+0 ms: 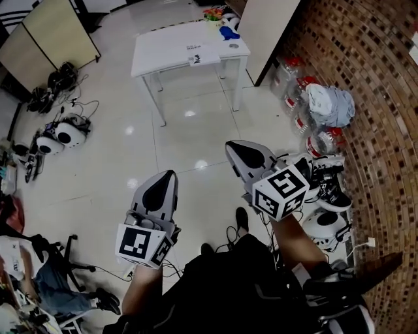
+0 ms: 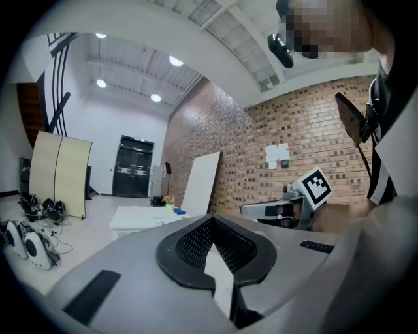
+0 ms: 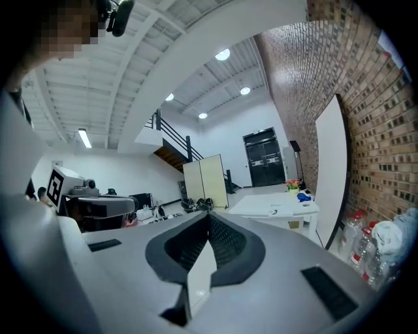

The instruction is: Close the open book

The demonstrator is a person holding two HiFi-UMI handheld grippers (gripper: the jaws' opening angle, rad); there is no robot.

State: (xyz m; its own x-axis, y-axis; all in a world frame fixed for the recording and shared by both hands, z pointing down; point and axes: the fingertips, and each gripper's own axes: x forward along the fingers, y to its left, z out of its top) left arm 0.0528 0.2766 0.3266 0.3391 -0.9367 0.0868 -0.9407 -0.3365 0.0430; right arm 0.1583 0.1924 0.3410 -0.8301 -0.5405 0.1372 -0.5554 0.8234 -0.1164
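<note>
Two tools are showing in the head view. How are they sitting?

Both are hanging over the floor [image 1: 130, 163], well apart from the white desk [image 1: 170, 49]. The left tool [image 1: 164, 182] is pointing toward the desk, and the right tool [image 1: 238, 150] is pointing the same way beside it.

Are they gripping anything?

No. Each gripper view is showing its own jaws pressing together at the tips, with nothing between them.

Where is the book lying?

Something flat and white with dark print is lying at the desk's near edge, toward its right corner. That is looking like the book [image 1: 204, 57], but it is too small to tell whether it is lying open.

Is anything else sitting on the desk?

A blue thing [image 1: 228, 32] is sitting by the far right corner, and something colourful [image 1: 212, 13] is standing at the far edge. Water bottles [image 1: 307, 117] are standing on the floor along the brick wall [image 1: 366, 78].
</note>
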